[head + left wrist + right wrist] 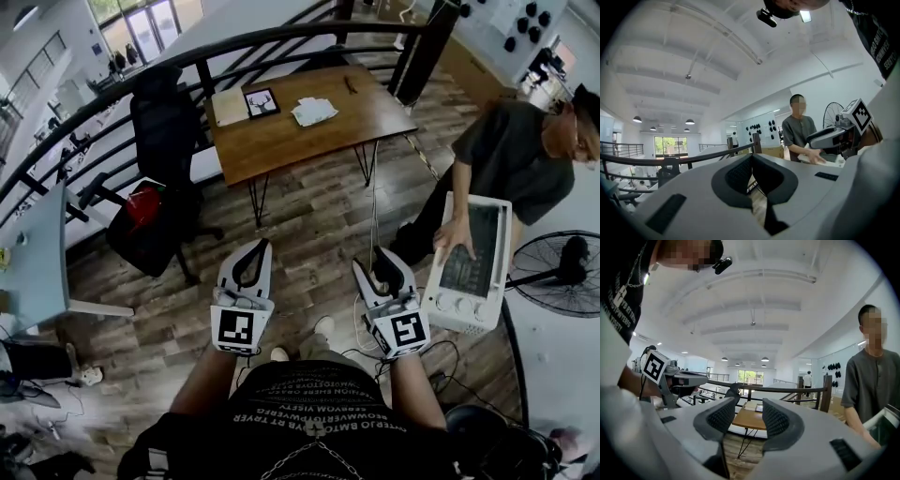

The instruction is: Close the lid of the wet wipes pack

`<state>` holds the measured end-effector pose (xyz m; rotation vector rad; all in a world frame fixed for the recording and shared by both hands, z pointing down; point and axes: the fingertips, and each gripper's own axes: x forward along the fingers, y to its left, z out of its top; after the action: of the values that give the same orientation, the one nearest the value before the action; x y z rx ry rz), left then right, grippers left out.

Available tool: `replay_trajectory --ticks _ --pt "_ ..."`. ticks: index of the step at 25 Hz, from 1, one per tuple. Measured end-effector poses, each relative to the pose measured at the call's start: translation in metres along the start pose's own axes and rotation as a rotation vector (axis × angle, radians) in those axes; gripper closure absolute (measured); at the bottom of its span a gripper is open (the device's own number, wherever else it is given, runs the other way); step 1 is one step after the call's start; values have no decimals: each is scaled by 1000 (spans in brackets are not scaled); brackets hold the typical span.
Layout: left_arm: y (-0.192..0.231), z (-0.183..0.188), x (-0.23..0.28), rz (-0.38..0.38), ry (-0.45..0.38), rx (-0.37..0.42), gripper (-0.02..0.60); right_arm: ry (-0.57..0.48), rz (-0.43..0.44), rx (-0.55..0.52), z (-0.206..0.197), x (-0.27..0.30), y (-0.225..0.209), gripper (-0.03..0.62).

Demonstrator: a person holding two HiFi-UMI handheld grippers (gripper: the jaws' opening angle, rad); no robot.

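Head view: the white wet wipes pack (314, 111) lies on the wooden table (281, 141) toward its far right corner, near a framed picture (262, 102). Well short of the table, the left gripper (261, 251) has its jaws together and empty, and the right gripper (384, 270) has its jaws apart and empty.

Ahead of us stands the brown wooden rectangular table (300, 141). On it, the black-framed picture (262, 102) lies left of the white wet wipes pack (314, 112). The black office chair (164, 122) sits to the table's left. To our right, a person's hand (455, 232) rests on the white boxy oven (459, 305), with the round black fan (561, 272) further right.
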<state>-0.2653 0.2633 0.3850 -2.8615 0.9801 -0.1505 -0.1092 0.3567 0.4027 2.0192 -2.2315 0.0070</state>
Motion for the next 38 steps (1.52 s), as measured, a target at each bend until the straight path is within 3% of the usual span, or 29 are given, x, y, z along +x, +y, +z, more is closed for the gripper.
replay_trajectory --ticks 13,24,33,38 --pt "11 -8 36 19 23 -4 554 2 42 5 -3 44 -22 402" --pt "5 -12 72 -23 37 -11 554 10 -8 15 -2 57 -59 404" --pt "0 11 117 -20 7 -34 554 2 -36 32 3 52 -100 404" --pt "-24 25 148 -25 -20 -21 554 -9 -28 24 1 45 -130 404"
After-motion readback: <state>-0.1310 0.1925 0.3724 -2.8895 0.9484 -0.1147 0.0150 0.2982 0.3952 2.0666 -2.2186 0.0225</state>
